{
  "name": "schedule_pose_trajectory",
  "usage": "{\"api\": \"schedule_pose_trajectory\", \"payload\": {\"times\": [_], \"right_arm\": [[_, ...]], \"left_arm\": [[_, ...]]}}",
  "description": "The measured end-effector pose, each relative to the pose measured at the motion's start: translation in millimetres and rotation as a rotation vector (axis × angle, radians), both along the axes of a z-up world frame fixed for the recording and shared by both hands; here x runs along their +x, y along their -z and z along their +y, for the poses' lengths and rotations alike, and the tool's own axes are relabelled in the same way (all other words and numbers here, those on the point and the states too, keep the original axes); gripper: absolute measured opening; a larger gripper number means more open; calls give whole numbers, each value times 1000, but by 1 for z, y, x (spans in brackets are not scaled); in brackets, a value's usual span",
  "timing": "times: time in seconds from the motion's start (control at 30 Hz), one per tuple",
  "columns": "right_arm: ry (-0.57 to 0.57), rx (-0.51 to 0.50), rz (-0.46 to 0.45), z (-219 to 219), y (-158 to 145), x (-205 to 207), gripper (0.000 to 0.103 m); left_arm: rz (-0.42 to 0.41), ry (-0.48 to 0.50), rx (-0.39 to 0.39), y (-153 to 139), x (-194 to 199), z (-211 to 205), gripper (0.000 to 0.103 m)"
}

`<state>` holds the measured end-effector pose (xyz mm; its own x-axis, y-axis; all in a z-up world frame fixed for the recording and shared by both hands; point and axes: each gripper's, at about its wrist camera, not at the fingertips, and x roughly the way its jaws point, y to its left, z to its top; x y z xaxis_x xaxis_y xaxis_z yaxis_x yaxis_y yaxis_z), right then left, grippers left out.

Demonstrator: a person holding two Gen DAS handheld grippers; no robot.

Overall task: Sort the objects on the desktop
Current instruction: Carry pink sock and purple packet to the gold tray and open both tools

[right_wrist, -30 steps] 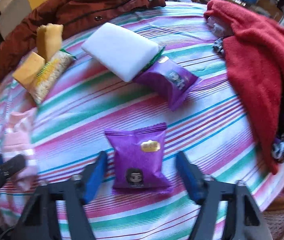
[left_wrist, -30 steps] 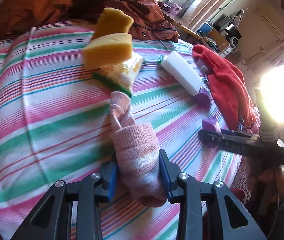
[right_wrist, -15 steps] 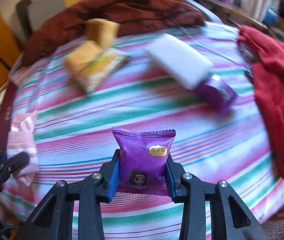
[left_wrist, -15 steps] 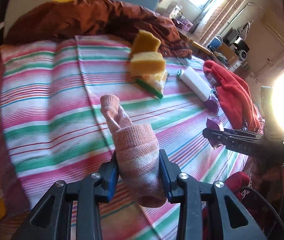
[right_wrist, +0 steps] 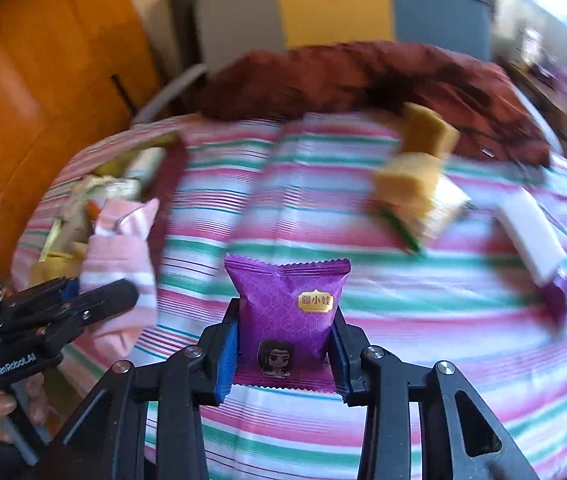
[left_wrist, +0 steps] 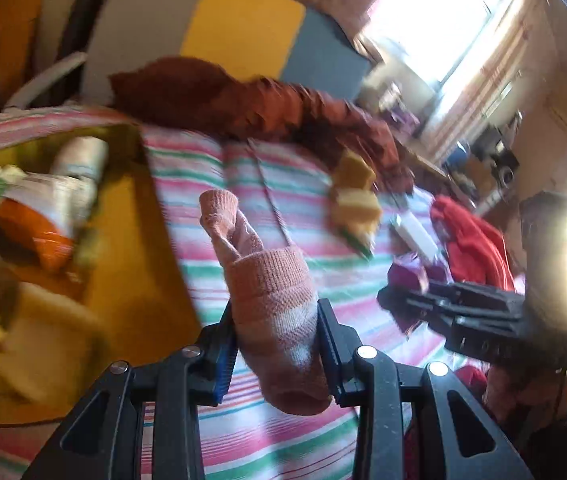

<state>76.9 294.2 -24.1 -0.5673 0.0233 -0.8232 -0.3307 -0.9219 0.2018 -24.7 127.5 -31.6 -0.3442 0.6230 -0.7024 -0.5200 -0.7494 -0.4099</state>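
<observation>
Sock [left_wrist: 273, 300] pinched in left claw [left_wrist: 277, 354]; purple packet [right_wrist: 287, 312] in right claw [right_wrist: 283, 354].

Probably home; striped tablecloth [right_wrist: 323, 184]; curtained window [left_wrist: 435, 20]; strewn clothes [left_wrist: 471, 244]

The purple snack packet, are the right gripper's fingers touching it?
Touching. The right wrist view shows the right gripper with both blue-padded fingers pressed against the sides of the purple snack packet, holding it upright above the striped cloth.

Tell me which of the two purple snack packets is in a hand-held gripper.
The purple packet with the cartoon face, clamped upright in the right hand-held gripper. The other purple packet lies on the striped cloth, partly under the white block.
</observation>
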Motion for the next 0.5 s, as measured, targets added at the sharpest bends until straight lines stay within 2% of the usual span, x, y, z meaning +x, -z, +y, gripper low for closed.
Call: {"api": "schedule_pose_trajectory", "payload": {"times": [0.2, 0.3, 0.37, 0.5], "right_arm": [[-138, -16, 46, -53, -12, -49, 39], [-185, -30, 64, -72, -15, -72, 39], [-199, -77, 82, -82, -16, -91, 40], [-185, -173, 128, -88, -18, -116, 51]], "left_arm": [[60, -174, 2, -15, -20, -64, 36], [94, -249, -39, -17, -30, -86, 37], [104, -302, -72, -14, -38, -99, 38], [67, -378, -90, -4, -48, -122, 49]]}}
